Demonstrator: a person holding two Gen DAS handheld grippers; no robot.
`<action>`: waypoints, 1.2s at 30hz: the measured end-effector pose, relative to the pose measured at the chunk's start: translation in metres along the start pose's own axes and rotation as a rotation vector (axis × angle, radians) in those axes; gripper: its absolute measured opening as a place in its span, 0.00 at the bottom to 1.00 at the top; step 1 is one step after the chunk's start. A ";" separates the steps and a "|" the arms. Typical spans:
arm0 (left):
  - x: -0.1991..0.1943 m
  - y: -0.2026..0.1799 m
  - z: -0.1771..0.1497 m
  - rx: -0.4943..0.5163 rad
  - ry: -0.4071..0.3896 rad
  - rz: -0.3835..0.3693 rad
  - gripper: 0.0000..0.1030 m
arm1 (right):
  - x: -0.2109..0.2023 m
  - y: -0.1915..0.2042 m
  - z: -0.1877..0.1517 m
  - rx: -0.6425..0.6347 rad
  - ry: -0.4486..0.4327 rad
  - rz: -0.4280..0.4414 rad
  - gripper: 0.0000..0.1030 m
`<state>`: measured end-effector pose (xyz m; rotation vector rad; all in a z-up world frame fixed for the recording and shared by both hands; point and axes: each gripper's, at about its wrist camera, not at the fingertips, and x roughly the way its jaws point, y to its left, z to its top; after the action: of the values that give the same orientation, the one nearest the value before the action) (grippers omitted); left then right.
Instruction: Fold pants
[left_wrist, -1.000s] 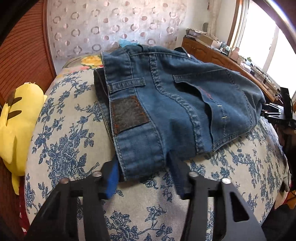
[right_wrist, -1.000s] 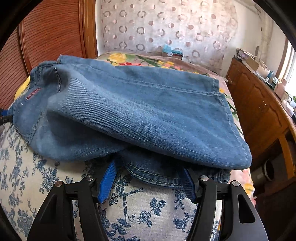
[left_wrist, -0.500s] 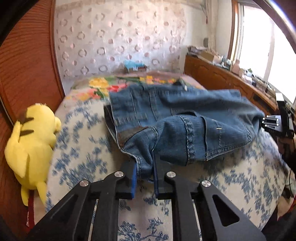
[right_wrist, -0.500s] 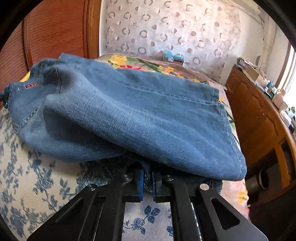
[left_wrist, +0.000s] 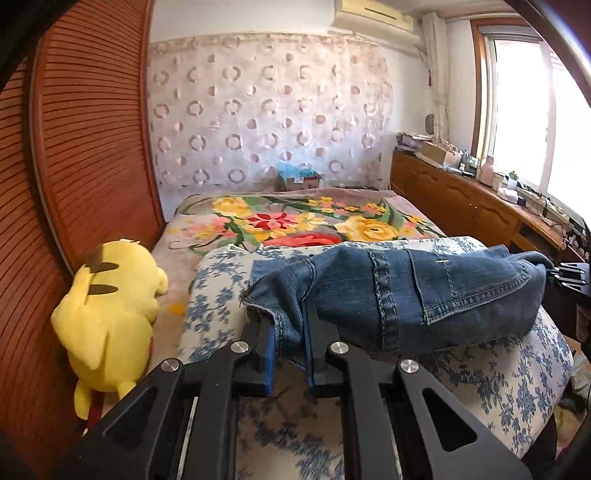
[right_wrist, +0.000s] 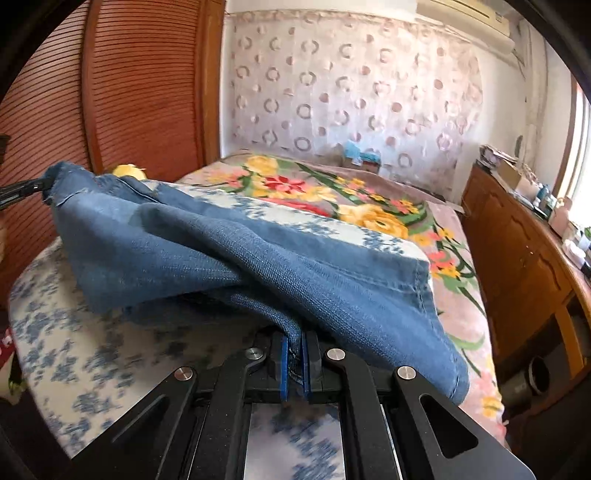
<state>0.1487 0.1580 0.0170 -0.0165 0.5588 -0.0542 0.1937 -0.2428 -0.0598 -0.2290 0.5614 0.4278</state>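
Note:
The blue denim pants (left_wrist: 413, 291) hang lifted a little above the blue-flowered cushion (left_wrist: 517, 373), folded into a thick bundle. My left gripper (left_wrist: 290, 343) is shut on the waistband end of the pants. My right gripper (right_wrist: 294, 363) is shut on the opposite folded edge of the pants (right_wrist: 258, 254), with a hemmed leg draping over to the right. The right gripper also shows at the right edge of the left wrist view (left_wrist: 567, 278), and the left gripper shows at the left edge of the right wrist view (right_wrist: 18, 190).
A yellow plush toy (left_wrist: 110, 310) lies left of the cushion against the wooden slatted wall (left_wrist: 85, 147). A flowered blanket (left_wrist: 295, 221) covers the bed behind. A wooden cabinet (left_wrist: 472, 206) with clutter runs along the right under the window.
Both grippers closed on the pants' edges and lifted them off the cushion. The views pulled back and up, and the denim now sags between the two grippers.

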 end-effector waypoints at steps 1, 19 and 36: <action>-0.004 0.003 -0.004 -0.004 -0.004 0.005 0.13 | -0.006 0.006 -0.005 -0.001 -0.002 0.014 0.05; -0.020 0.004 -0.097 0.001 0.171 0.012 0.17 | -0.041 -0.005 -0.067 0.094 0.090 0.131 0.07; -0.051 -0.013 -0.072 0.054 0.120 -0.020 0.40 | -0.087 0.000 -0.059 0.105 0.019 0.121 0.13</action>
<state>0.0670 0.1482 -0.0169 0.0336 0.6769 -0.0902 0.1005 -0.2905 -0.0597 -0.0989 0.6167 0.5123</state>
